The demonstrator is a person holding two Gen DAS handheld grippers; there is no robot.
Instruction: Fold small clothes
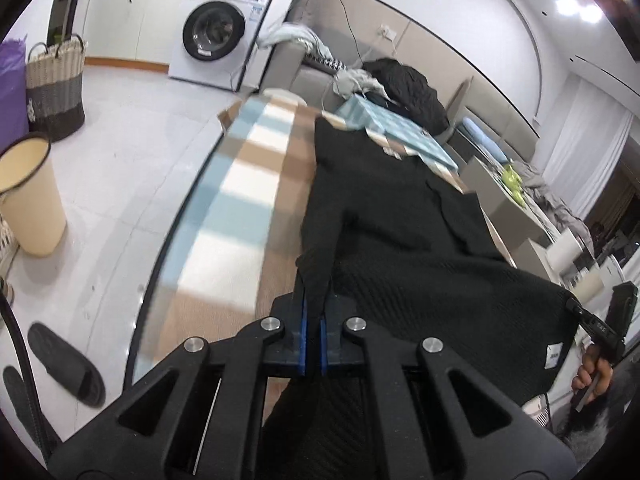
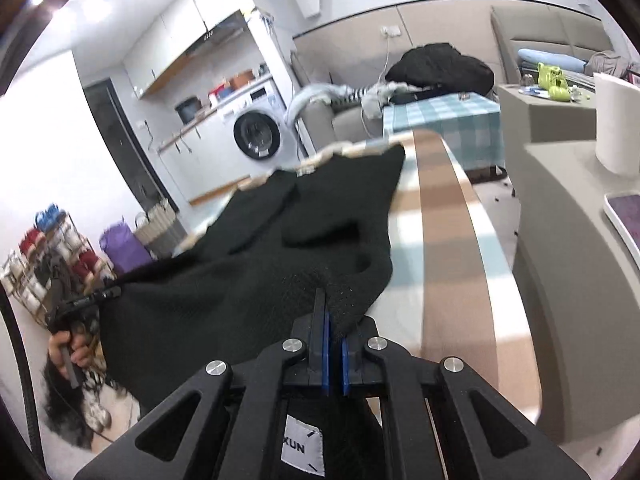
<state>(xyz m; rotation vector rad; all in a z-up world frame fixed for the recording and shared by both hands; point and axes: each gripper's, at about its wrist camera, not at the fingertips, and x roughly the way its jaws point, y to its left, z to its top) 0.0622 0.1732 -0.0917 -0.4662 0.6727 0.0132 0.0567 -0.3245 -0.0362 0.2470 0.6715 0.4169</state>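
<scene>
— What's biggest here?
— The checked table, with a black knit garment spread along it from 12 o'clock down to the claws at 6.
— And the claws?
— The left gripper is pinched nearly closed on a fold of that knit. The right gripper is likewise clamped on the opposite corner, its blue pads a sliver apart.
— Anything unclear?
— A white label is half hidden under the right claw; the frames are blurred.
</scene>
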